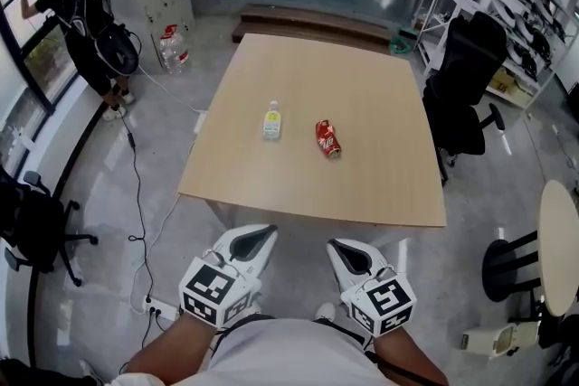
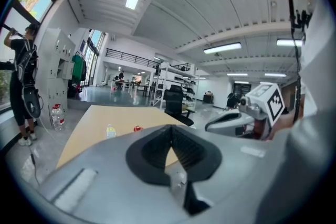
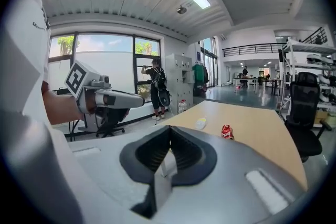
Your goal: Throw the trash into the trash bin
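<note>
The red can [image 1: 327, 138], judged light and crushable, is best pinched mid-body; left gripper [image 1: 262, 232] and right gripper [image 1: 341, 247] are clenched empty.

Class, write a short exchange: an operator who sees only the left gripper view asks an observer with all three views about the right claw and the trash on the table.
Operator: Is the right claw holding anything?
Observer: No. Its own view shows it shut, with nothing between the jaws.
Operator: How does the red can lie?
Observer: From the head view, it lies on its side, right of the bottle, apart from it.
</note>
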